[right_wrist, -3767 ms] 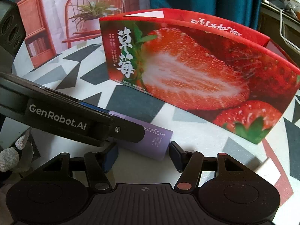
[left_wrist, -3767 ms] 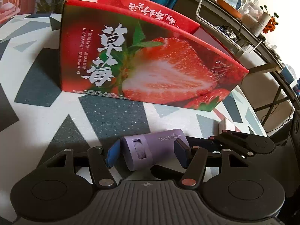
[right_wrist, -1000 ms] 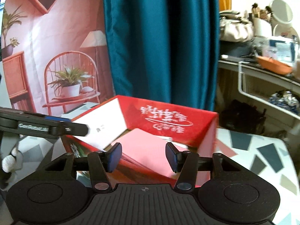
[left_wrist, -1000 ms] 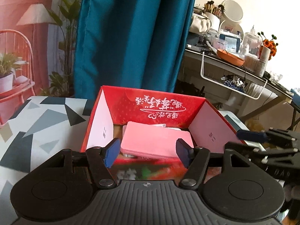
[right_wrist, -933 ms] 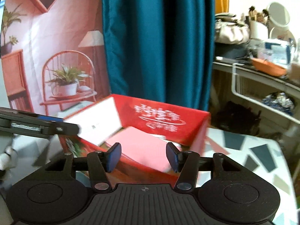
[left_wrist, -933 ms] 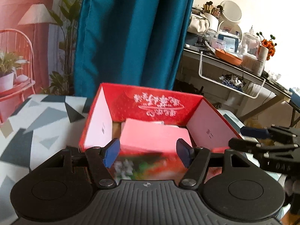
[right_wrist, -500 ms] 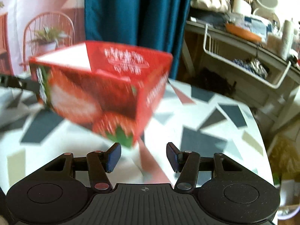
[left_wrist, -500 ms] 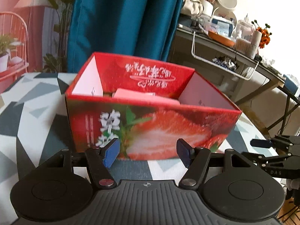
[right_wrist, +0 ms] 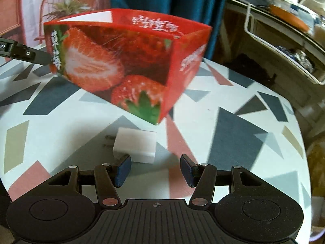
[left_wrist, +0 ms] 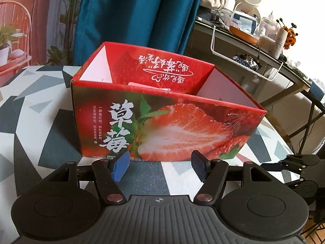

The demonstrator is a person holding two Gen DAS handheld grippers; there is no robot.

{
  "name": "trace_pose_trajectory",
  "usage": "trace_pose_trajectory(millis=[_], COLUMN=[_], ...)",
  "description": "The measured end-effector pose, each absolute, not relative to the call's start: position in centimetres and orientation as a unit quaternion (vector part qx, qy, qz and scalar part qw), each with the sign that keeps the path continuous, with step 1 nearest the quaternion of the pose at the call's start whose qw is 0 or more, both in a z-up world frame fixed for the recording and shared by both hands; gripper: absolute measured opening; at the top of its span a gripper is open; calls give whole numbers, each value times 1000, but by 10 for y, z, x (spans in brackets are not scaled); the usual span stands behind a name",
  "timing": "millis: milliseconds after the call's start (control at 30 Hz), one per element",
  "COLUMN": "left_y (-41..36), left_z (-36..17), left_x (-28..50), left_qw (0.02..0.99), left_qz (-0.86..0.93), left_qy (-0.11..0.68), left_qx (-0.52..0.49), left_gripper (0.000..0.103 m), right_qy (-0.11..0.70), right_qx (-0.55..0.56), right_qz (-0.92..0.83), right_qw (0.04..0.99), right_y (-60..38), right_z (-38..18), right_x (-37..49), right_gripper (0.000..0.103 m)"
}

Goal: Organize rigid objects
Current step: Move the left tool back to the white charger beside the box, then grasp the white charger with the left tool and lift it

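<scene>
Block: white block (right_wrist: 135,145) lies flat on the tabletop (right_wrist: 233,134), just ahead of the right gripper (right_wrist: 154,170) and a little to the left of its centre line.
Block axis: its long side runs roughly across the right wrist view, slightly slanted; its short faces point left and right.
Block to box: it sits just beside the near corner of the red box (right_wrist: 126,61), apart from it, on the box's outer side.
Right gripper: jaws stand apart with nothing between them; the left pad sits just in front of the block's near edge, and whether it touches cannot be told.
Left gripper: left gripper (left_wrist: 159,167) has its jaws apart and empty, facing the long strawberry-printed wall of the box.
Nearer hand: the right one, by a wide margin; the block does not show in the left wrist view.
Box contents: a pale flat item (left_wrist: 149,86) peeps over the front wall in the left wrist view; little of it can be made out.
Judged next move: the right gripper likely needs to shift left and forward to straddle the block, then close across its shorter span.
Risk: the box corner is close, so a wide approach could nudge the box.
</scene>
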State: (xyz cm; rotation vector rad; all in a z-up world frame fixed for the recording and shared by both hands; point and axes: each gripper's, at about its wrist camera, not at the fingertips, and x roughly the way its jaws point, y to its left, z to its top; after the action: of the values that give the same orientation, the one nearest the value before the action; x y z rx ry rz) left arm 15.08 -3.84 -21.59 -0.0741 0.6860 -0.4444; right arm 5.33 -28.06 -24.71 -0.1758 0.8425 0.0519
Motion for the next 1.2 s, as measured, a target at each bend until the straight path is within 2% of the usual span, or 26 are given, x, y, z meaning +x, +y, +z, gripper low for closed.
trace_pose_trajectory(millis=[200,333,867,1000,1200], left_y=[-39,-40,-39,-33,-27], left_z=[-221,-227,-256,-262,-266], left_x=[154,156,173,175,178], left_qw=[912,905,875,871,873], left_qz=[-216,-227,-247,-233,-220], left_qy=[346,357,406,420,422], left_qx=[-41,-51,-95,-107,-112], left_gripper=[69,68,63,52,52], right_qy=[414,409,387,379,375], right_qx=[-100,-97,-108,-113,-96], right_qz=[73,90,179,185,181], right_qw=[902,903,898,900,904], right_y=[-264,-253,-172,-161,-161], right_z=[-251,-251,-257,-259,-262], right_x=[71,84,123,122,122], right_gripper=[45,36,32,30,29])
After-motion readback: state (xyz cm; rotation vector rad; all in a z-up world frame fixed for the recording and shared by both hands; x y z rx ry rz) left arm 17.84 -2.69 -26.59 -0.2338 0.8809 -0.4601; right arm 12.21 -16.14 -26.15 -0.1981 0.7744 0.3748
